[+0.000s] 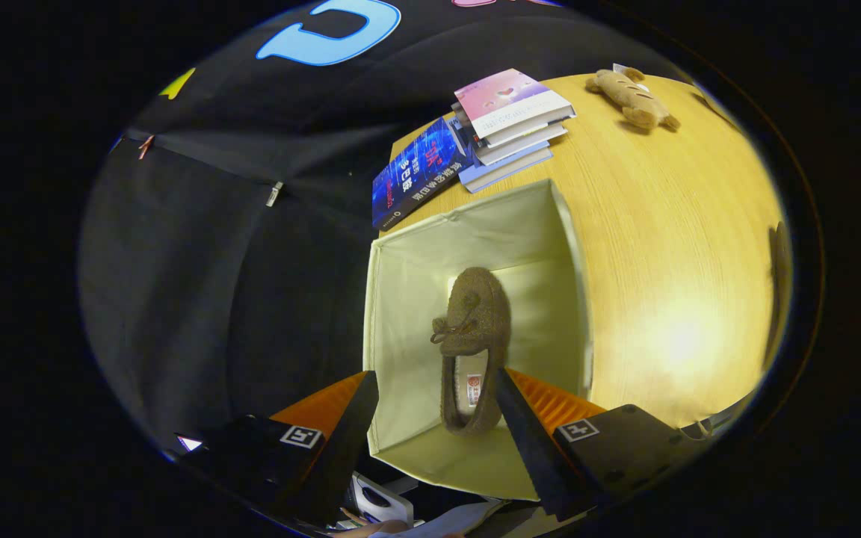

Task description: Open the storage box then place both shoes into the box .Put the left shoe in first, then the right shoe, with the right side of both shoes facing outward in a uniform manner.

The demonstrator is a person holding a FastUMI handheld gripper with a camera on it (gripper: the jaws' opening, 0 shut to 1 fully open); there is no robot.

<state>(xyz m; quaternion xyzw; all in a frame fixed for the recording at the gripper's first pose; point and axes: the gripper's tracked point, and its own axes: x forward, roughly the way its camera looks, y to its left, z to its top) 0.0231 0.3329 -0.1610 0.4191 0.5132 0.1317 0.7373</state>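
I look down into an open cream fabric storage box (pixel 475 224) standing at the near corner of a wooden table (pixel 662 224). One brown fuzzy moccasin shoe (pixel 475 321) with a small bow lies inside on the box floor, sole down, toe pointing away from me and heel toward me. My gripper (pixel 434 373) hovers above the box mouth, open, its fingers spread wide. The left finger (pixel 348 426) is over the box's left wall. The shoe's heel sits just beside the right finger (pixel 524 433), and I cannot tell if they touch.
Beyond the box, a stack of books (pixel 513 119) and a dark blue book (pixel 415 175) lie at the table's far edge. A tan plush toy (pixel 632 97) rests at the far right corner. Below the fingers there is a white object (pixel 380 502) and papers.
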